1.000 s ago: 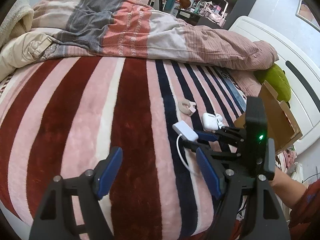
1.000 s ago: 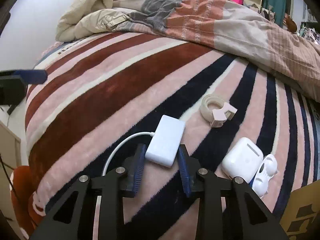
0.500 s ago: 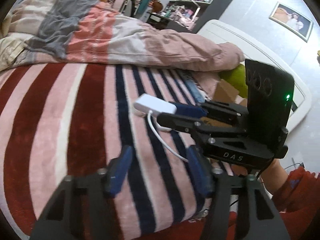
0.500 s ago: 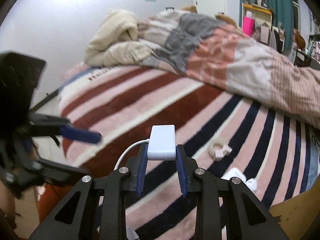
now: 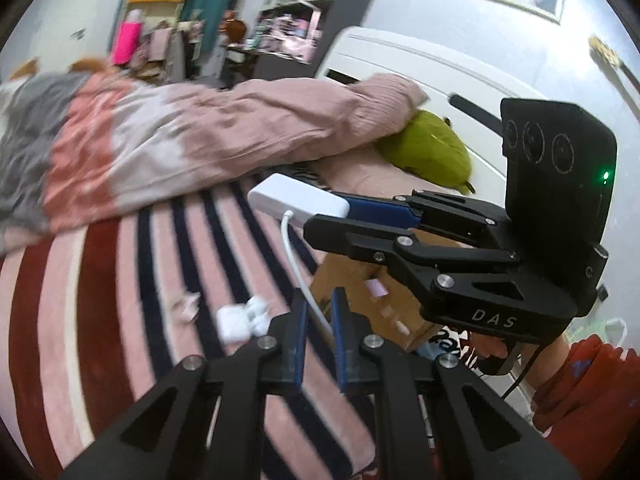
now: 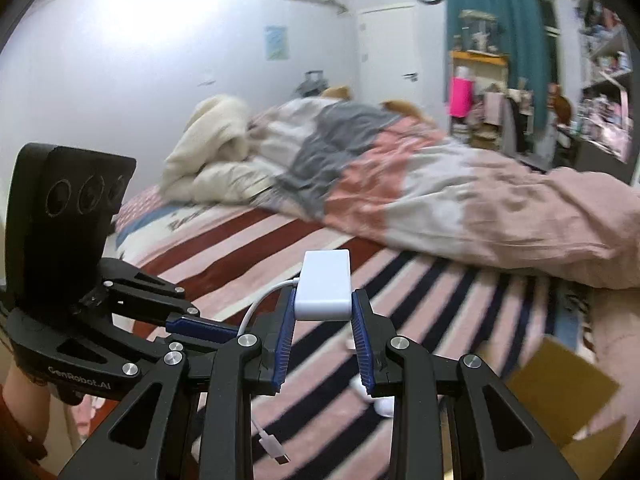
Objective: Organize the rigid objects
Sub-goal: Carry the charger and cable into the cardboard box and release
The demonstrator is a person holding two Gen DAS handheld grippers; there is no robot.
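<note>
White adapter (image 6: 325, 285) + white cable (image 5: 298, 264). Blue pads (image 6: 282, 344) on black grippers. Blanket (image 5: 100, 300) under adapter: pink/dark red/navy stripes. Beyond it, duvet (image 5: 192, 136) in grey/salmon/pale pink blocks. Green pillow (image 5: 428, 148), brown box (image 6: 560, 392).

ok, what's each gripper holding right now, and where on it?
The right gripper clamps the white adapter by its two long sides, at the near end. The left gripper is shut on the adapter's white cable, partway down its hanging length.
</note>
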